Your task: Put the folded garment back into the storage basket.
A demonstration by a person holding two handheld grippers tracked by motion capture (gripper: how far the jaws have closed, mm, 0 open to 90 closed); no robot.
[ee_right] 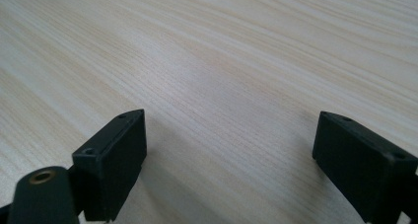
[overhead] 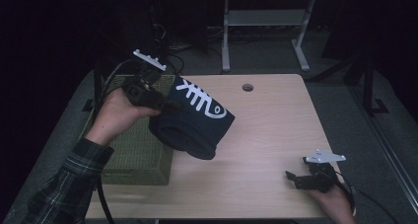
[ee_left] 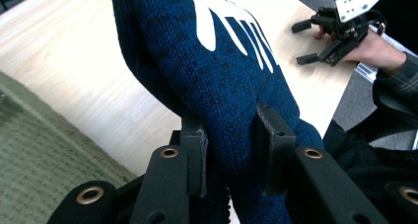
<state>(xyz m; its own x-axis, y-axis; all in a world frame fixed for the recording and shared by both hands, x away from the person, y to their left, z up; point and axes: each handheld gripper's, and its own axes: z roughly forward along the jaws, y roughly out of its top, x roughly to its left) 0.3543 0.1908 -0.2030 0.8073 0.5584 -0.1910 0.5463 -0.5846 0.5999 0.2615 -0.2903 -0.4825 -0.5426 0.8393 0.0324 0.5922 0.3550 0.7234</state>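
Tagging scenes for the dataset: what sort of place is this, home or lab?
Probably a lab or workshop, not a home: a bare light-wood table with a cable hole, grey floor, a metal-framed bench behind, cables trailing. The left gripper holds a blue knit garment above a green woven basket.

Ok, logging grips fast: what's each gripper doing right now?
Left gripper: closed on the dark blue knit garment, held above the table.
Right gripper: open, holding nothing.

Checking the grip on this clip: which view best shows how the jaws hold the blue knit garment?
The left gripper view: the left gripper pinches the blue knit garment between both pads. The high view shows the garment hanging lifted beside the basket, grip hidden. The right gripper view shows bare table.
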